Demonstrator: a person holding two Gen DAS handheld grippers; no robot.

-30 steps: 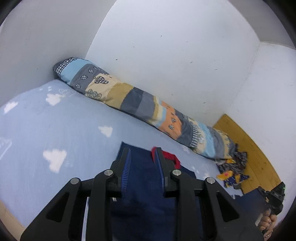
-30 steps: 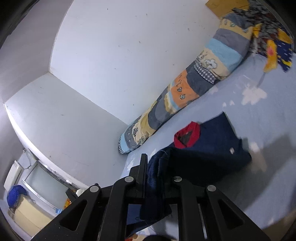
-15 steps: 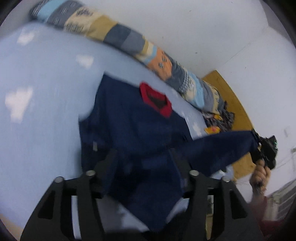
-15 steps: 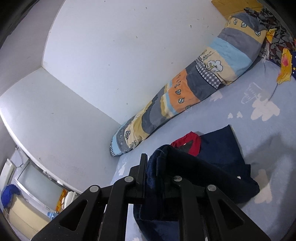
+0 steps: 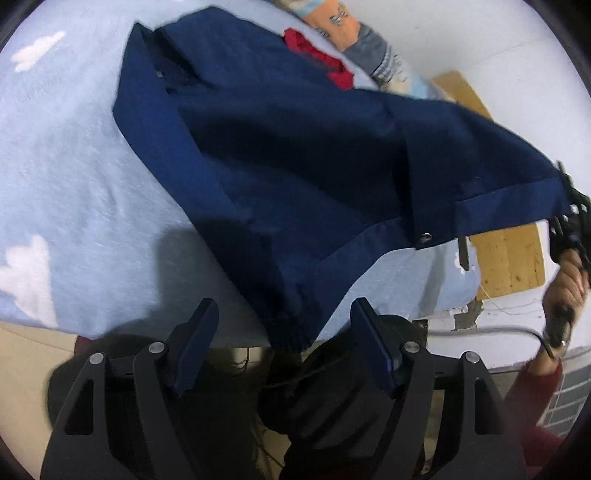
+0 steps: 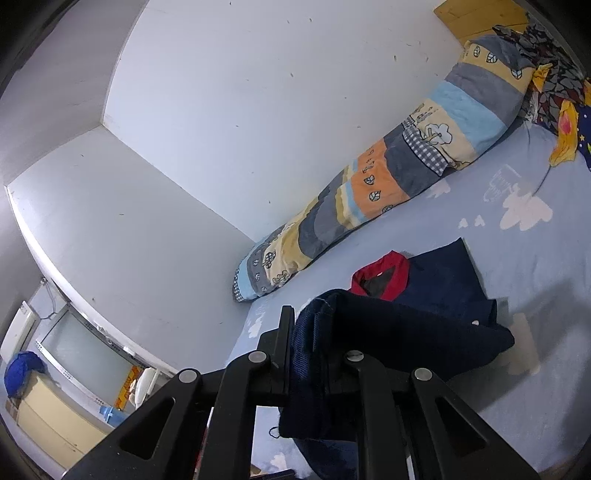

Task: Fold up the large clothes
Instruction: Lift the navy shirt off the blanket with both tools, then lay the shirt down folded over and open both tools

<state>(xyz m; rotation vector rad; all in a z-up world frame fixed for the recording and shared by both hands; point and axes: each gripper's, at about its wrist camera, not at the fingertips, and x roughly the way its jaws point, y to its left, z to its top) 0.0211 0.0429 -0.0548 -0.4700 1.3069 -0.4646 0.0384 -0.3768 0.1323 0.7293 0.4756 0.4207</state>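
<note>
A navy jacket (image 5: 295,147) with a red collar (image 5: 317,59) lies partly spread on the light-blue bed sheet (image 5: 74,166). My left gripper (image 5: 284,306) points down at the bed's near edge. Its jaws are opening, and the jacket's ribbed corner (image 5: 291,328) hangs loose between them with neither pad pressing on it. The jacket's hem (image 5: 509,210) stretches to the far right, where a hand holds my right gripper (image 5: 570,218). In the right wrist view, my right gripper (image 6: 310,325) is shut on a bunched navy fold (image 6: 369,332) of the jacket.
A rolled patchwork quilt (image 6: 388,184) lies along the white wall. Patterned clothes (image 6: 561,103) are piled by the wooden headboard (image 6: 476,14). The bed's edge and the dark floor (image 5: 236,369) are under my left gripper. A red sleeve (image 5: 535,398) is at the right.
My left gripper has let go of the jacket, opened wide, and dropped and tilted down toward the bed's near edge. The right gripper stays shut on the fabric, hardly moved.
</note>
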